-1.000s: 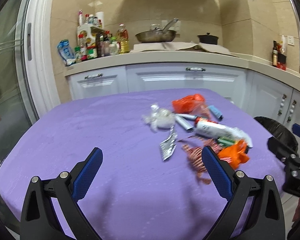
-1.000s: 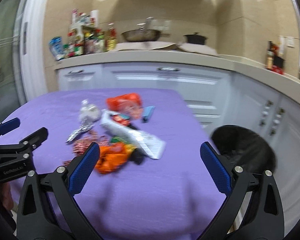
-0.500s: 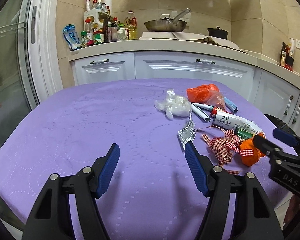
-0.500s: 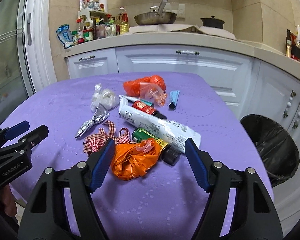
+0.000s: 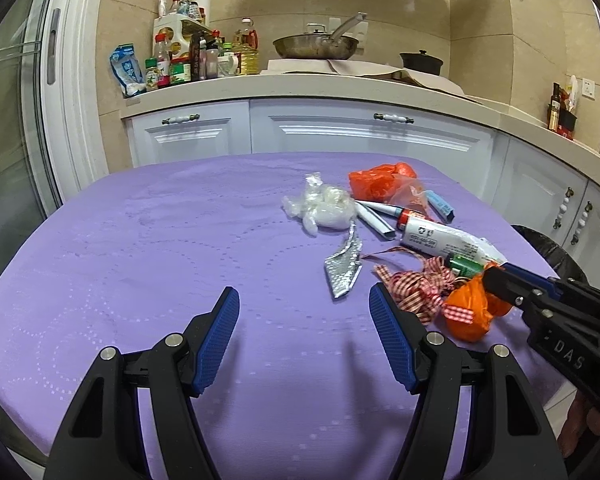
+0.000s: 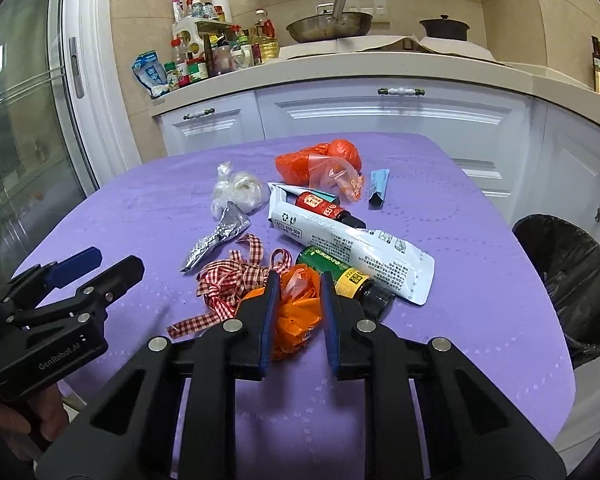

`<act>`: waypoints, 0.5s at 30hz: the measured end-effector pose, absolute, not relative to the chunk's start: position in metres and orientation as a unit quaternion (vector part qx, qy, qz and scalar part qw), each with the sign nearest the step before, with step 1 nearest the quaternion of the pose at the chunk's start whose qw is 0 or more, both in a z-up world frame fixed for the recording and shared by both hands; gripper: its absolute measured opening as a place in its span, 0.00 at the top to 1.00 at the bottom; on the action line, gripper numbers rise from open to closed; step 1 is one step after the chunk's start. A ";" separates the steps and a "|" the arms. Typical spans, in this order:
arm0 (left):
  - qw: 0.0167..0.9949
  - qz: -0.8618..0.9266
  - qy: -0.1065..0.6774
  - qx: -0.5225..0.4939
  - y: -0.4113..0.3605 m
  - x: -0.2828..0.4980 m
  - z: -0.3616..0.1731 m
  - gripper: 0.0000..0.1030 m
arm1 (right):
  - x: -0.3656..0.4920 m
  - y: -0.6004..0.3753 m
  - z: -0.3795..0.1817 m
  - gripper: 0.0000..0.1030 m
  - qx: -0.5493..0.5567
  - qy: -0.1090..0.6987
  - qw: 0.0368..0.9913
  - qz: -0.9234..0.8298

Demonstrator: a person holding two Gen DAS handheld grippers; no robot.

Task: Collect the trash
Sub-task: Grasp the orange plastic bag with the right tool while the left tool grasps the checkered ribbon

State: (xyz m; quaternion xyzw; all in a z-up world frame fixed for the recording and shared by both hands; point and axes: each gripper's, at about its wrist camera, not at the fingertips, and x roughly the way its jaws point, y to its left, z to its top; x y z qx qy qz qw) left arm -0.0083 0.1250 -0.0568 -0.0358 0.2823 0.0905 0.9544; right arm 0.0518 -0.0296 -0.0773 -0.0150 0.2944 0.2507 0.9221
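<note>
Trash lies in a heap on the purple tablecloth [image 6: 140, 216]. My right gripper [image 6: 299, 280] is closing its jaws on a crumpled orange plastic bag [image 6: 296, 320], and both blue pads press into its sides. From the left wrist view the same right gripper [image 5: 500, 276] bites the orange bag [image 5: 466, 312] from the right. A red checked ribbon [image 6: 232, 276] lies against the bag's left side, and a green bottle [image 6: 332, 264] on its right. My left gripper [image 5: 303, 292] hovers open over bare cloth, short of the ribbon [image 5: 416, 284], with nothing between its fingers.
Behind the bag lie a white printed tube [image 6: 352, 240], a foil wrapper [image 6: 216, 236], a clear plastic wad [image 6: 240, 192], a red-orange bag [image 6: 320, 160], a small red-labelled bottle [image 6: 320, 204] and a blue packet [image 6: 379, 188]. A black-lined bin [image 6: 572, 272] stands past the table's right edge.
My right gripper came forward and down to the orange bag and its jaws went from wide to pressed on it. The left jaws narrowed partway, then held still.
</note>
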 end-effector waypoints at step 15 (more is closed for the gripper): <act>0.958 0.037 0.281 -0.033 0.083 0.007 -0.051 0.32 | 0.032 -0.068 -0.057 0.82 -0.009 0.259 0.940 0.223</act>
